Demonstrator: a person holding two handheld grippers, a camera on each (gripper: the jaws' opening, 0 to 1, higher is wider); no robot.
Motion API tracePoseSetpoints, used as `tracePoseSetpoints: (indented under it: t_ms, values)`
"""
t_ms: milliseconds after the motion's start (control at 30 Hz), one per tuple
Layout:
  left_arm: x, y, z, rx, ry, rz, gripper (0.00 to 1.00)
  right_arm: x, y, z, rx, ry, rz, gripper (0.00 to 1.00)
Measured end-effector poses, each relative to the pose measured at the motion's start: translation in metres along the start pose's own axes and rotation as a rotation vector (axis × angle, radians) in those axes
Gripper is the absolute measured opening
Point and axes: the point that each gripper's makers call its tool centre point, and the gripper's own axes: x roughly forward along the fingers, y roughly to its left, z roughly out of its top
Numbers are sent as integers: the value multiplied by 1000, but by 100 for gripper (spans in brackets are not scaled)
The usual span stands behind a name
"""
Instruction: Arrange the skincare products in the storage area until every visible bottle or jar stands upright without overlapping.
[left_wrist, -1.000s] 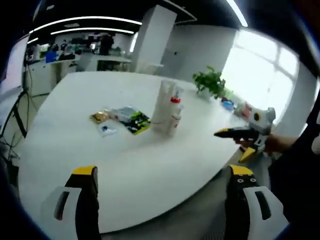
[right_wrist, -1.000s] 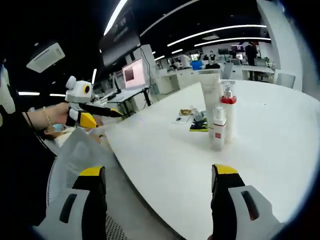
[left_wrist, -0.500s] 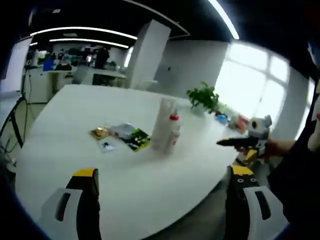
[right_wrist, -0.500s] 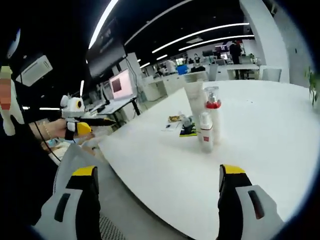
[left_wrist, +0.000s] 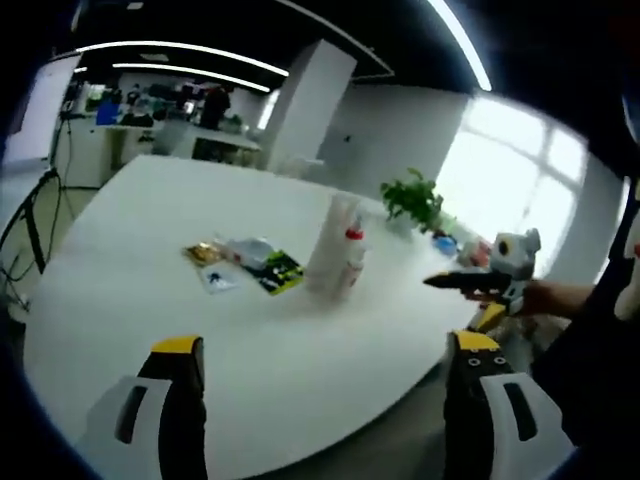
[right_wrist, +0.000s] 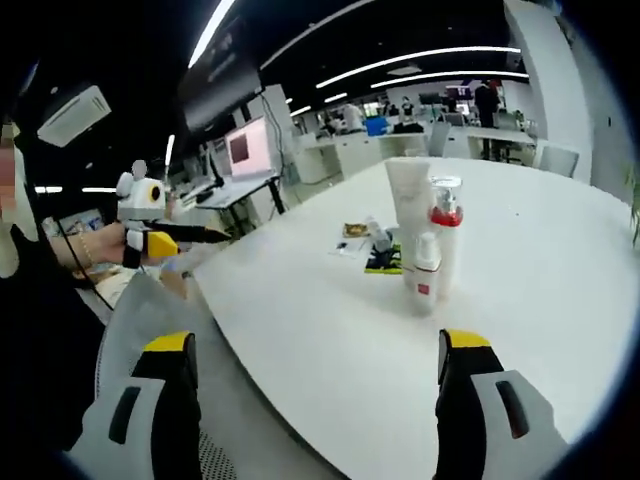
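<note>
Jaws wide apart, bottles (right_wrist: 432, 255) upright, tube (right_wrist: 407, 215) vertical

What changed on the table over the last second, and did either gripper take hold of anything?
Nothing on the table visibly moved; only the cameras shifted. The left gripper and right gripper remain open and empty, short of the table edge. The bottles still stand clustered upright, the sachets flat beside them.

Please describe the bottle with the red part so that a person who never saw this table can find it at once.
On the big white table, three upright containers stand in a tight group. Among them, the bottle with the red collar stands between a tall white tube and a shorter white bottle; it alone has a red band under a clear cap.
</note>
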Motion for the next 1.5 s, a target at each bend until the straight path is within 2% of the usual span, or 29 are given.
tracePoseSetpoints:
  t_ms: [133, 233, 333, 467, 600, 767, 1067, 1200, 1333, 1500]
  values:
    - [-2, 2, 1, -7, -11, 7, 98, 13, 6, 3, -1, 25, 28, 93]
    - [-4, 1, 4, 6, -29, 10, 98, 24, 8, 8, -15, 42, 40, 94]
    - [-5, 8, -3, 30, 13, 21, 97, 38, 11, 15, -47, 57, 45, 93]
    - [-6, 13, -6, 24, 22, 14, 97, 59, 17, 27, -75, 73, 77, 91]
    - [-7, 19, -4, 17, 25, 9, 96, 80, 20, 31, -110, 114, 74, 90]
    - [-8, 23, -6, 21, 44, -3, 96, 98, 22, 37, -122, 135, 80, 87]
    - [-10, 30, -9, 10, 75, -29, 96, 130, 12, 52, -137, 160, 36, 81]
    - [-11, 34, -11, 0, 86, -43, 96, 143, 10, 54, -115, 190, 29, 81]
    - [-11, 36, -12, -9, 89, -54, 96, 159, 5, 65, -96, 174, 20, 81]
    - [-9, 44, -13, -29, 88, -68, 96, 175, -3, 68, -95, 187, -14, 80]
